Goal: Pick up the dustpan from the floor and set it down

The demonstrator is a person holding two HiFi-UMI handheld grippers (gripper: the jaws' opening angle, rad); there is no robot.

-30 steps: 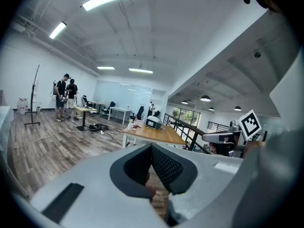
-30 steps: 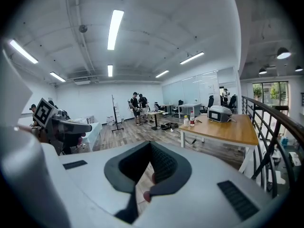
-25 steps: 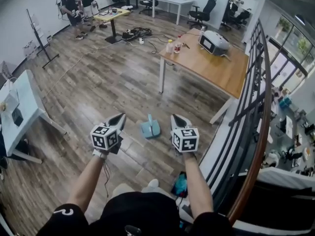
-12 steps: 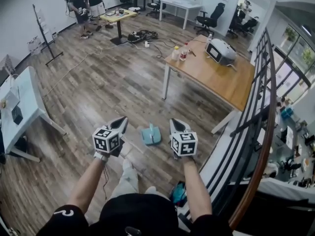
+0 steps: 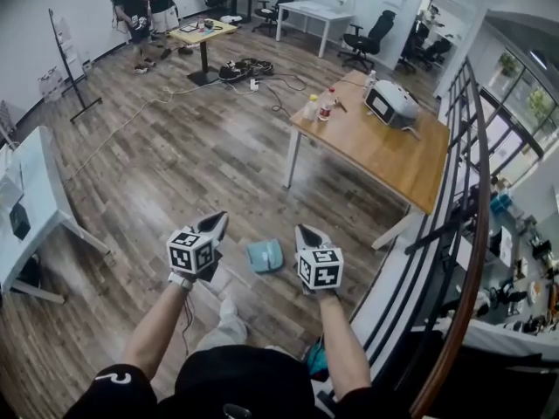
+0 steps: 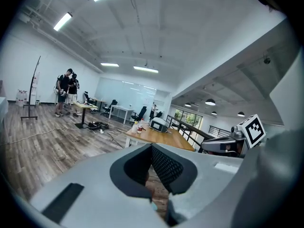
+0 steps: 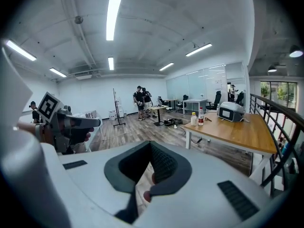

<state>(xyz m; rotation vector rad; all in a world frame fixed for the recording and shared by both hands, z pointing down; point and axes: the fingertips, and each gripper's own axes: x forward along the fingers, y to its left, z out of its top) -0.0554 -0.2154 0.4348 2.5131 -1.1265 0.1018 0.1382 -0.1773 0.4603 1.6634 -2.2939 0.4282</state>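
Floor (image 5: 175, 164): brown wood planks running across the whole room.
Railing (image 5: 454, 216): dark bars with a wooden top rail, along the right side.
Tabletop (image 5: 384, 160): light wood on white legs, standing beyond the dustpan and to its right.
People (image 5: 144, 7): two standing at the far end of the room, well apart from everything else.
Machine (image 5: 390, 103): white and grey, on the tabletop's far end.
Dustpan (image 5: 265, 256): pale blue, flat on the floor, between the two tongs and touched by neither.
Left tongs (image 5: 216, 223): held just left of the dustpan, jaws closed together with nothing between them.
Right tongs (image 5: 302, 230): just right of the dustpan, jaws fully closed and empty.
Bottles (image 5: 319, 107): two, upright near the tabletop's left edge.
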